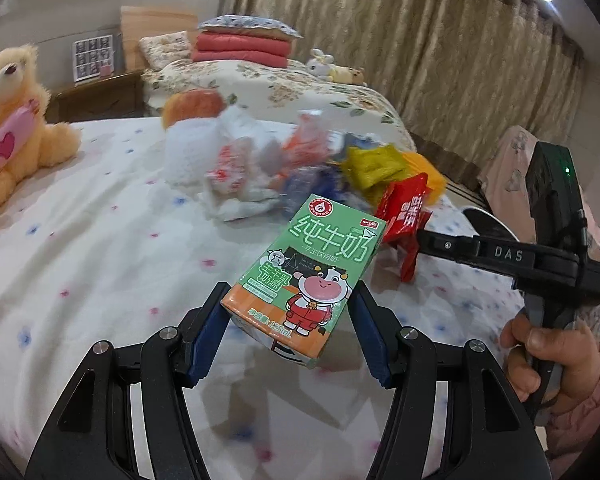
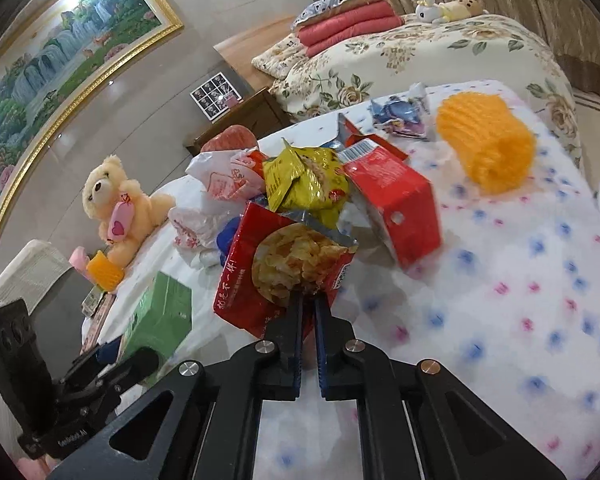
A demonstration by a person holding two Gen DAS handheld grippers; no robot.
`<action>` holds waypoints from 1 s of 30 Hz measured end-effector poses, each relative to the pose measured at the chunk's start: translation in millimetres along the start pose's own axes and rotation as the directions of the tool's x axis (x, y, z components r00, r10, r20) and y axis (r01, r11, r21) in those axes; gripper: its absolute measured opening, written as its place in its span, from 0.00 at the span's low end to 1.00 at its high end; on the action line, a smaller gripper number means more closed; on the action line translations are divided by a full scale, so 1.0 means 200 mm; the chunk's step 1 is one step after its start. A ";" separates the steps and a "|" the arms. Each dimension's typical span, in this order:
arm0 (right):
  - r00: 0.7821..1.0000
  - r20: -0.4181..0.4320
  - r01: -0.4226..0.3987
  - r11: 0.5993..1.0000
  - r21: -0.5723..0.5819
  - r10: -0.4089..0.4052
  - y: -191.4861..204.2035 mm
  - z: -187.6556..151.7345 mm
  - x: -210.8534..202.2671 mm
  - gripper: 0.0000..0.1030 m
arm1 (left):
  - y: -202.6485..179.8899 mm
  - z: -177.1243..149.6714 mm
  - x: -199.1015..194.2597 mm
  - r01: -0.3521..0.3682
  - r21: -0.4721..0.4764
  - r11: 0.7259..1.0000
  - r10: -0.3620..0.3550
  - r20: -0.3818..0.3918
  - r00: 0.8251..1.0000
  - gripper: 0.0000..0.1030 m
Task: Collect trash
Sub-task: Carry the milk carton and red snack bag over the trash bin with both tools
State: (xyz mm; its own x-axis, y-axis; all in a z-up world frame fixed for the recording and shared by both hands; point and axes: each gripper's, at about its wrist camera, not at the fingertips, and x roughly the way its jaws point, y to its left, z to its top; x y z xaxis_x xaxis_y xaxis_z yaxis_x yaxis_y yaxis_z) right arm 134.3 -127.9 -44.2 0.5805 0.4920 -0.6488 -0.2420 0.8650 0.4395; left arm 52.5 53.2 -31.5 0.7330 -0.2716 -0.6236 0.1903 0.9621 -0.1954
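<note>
Two tongs — left tongs (image 1: pixel 288 320) clamp milk carton (image 1: pixel 308 276) | right tongs (image 2: pixel 308 304) pinch red chip bag (image 2: pixel 276 268)

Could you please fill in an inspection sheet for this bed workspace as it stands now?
Surface: white dotted bedsheet, wrinkled.
Job's things: green milk carton tilted between the left pads; red chip bag pinched at its edge; yellow wrapper, red box, white plastic bags and blue wrapper piled behind.
Clutter: yellow foam net, teddy bear.
Grippers: left hand-held gripper shut on the carton; right hand-held gripper shut on the chip bag.
Cables: nothing seen.
Surroundings: second bed with floral cover, folded red blankets, curtains, framed painting.
</note>
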 end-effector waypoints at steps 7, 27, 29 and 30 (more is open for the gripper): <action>0.999 0.029 0.034 0.998 0.049 -0.035 -0.13 -0.08 -0.18 0.04 | -0.18 -0.01 0.04 0.042 0.032 0.999 -0.042 -0.015 0.999 0.58; 0.973 0.148 0.151 0.973 0.177 -0.178 -0.53 -0.15 -0.60 0.04 | -0.70 0.05 0.18 0.166 0.183 0.969 -0.160 -0.048 0.986 0.58; 0.969 0.155 0.162 0.968 0.192 -0.193 -0.57 -0.15 -0.63 0.04 | -0.75 0.06 0.19 0.175 0.199 0.964 -0.169 -0.050 0.984 0.58; 0.968 0.157 0.166 0.966 0.197 -0.198 -0.59 -0.15 -0.65 0.04 | -0.78 0.06 0.21 0.182 0.208 0.961 -0.175 -0.053 0.983 0.58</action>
State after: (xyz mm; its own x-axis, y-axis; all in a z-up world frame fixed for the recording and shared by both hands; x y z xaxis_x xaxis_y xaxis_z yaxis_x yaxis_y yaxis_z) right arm 64.6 -290.5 -30.2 0.7317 0.2892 -0.6173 0.0156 0.8982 0.4394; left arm 61.2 -107.3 -17.4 0.6527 -0.4367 -0.6191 0.4520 0.8803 -0.1444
